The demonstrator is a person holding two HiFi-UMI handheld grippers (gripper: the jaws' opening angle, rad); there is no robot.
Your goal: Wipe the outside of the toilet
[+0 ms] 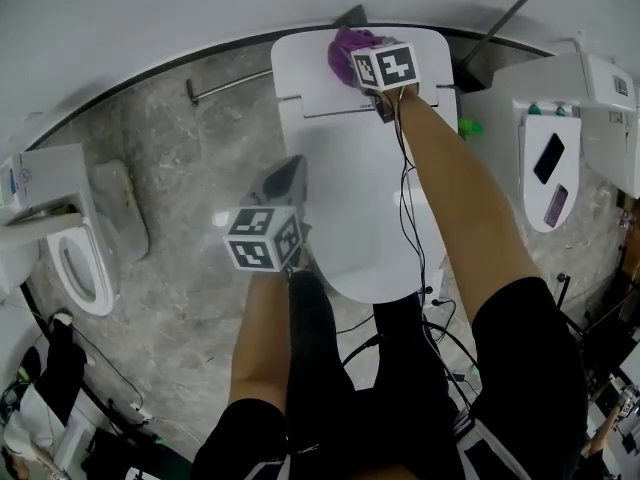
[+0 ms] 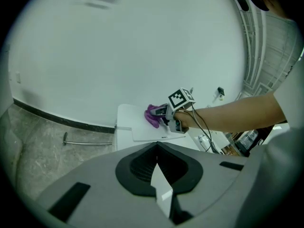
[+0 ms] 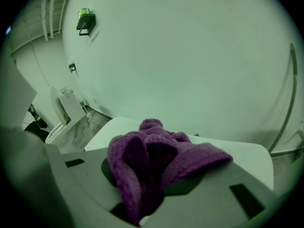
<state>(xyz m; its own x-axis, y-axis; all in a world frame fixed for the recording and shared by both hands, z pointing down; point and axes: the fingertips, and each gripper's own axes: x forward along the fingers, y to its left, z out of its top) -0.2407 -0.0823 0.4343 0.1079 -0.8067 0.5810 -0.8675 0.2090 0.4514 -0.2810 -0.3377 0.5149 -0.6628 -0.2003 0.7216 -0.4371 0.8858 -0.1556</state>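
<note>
**Wiping the rear deck, with the sides and bowl yet to be done**

The person is standing over a white toilet (image 1: 365, 218) with its lid (image 1: 350, 168) down, and the wiping is taking place at the far end, at 12 o'clock of the fixture in the head view. The right gripper (image 1: 362, 68) is reaching out there on a straight arm, its jaws clamped on a bunched purple cloth (image 1: 347, 48). The cloth is filling the gap between them and spilling out over the tips. It is lying against the flat rear deck (image 1: 305, 78) just behind the lid hinge, close to the pale wall (image 1: 150, 8).

The left gripper (image 1: 287, 171) is hanging at about 9 o'clock of the lid, just beside its edge. Its jaws are drawn together and gripping nothing. Whether it is touching the toilet is not clear from these views.

By my reading, this is an early step: only the top rear surface is being worked, and the lid, flanks and base are all showing no cloth on them. The next move probably calls for dragging the cloth across the deck toward 3 or 9 o'clock with steady downward pressure. It would then come forward over the lid toward 6 o'clock, with the grip kept tight so the wad does not slip out.
</note>
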